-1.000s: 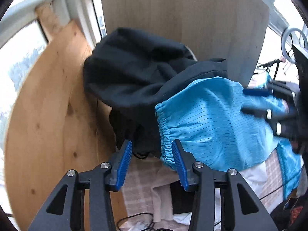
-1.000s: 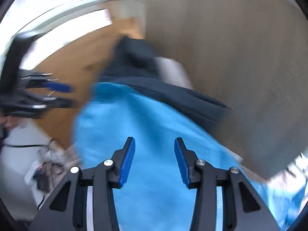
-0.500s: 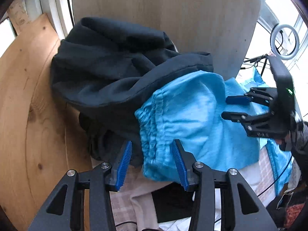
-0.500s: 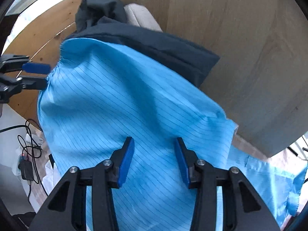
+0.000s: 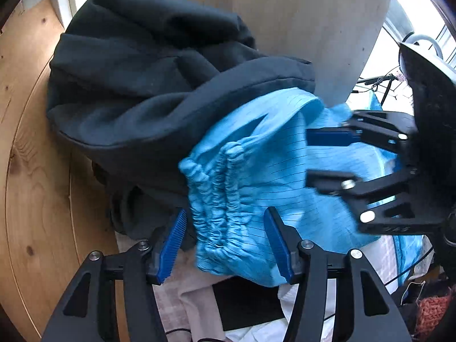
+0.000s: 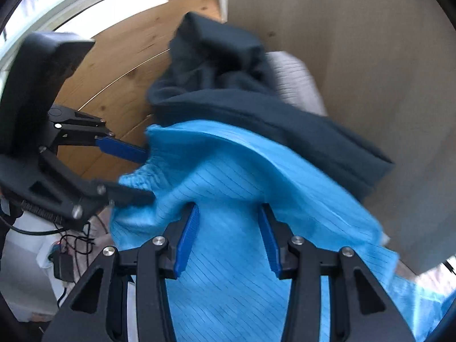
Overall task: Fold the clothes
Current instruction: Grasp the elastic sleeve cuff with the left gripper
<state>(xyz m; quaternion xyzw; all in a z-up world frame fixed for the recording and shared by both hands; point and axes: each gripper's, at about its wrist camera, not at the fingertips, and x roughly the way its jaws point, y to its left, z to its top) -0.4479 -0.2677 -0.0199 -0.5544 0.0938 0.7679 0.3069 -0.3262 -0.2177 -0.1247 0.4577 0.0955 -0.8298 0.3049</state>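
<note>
A light blue pinstriped garment (image 5: 273, 188) hangs off the pale table's edge, its gathered elastic waistband (image 5: 219, 199) bunched up. A dark navy garment (image 5: 136, 79) lies heaped over its upper part. My left gripper (image 5: 225, 228) is open, with the waistband lying between its blue pads. My right gripper (image 5: 310, 156) comes in from the right, open, its fingers over the blue cloth. In the right wrist view the right gripper (image 6: 228, 228) is open astride the blue garment (image 6: 233, 176), and the left gripper (image 6: 148, 175) straddles the waistband edge. The navy garment (image 6: 256, 108) sits above.
A pale wooden tabletop (image 5: 299, 20) carries the clothes, with an orange pine board (image 5: 34, 176) at the left. Below the edge lie checked cloth (image 5: 193, 299), a dark box and cables. A grey striped cloth (image 6: 293, 79) peeks from behind the navy garment. Windows stand behind.
Both grippers have closed in on the blue garment and on each other. The waistband has bunched up and now lies between the left fingers. Both remain open.
</note>
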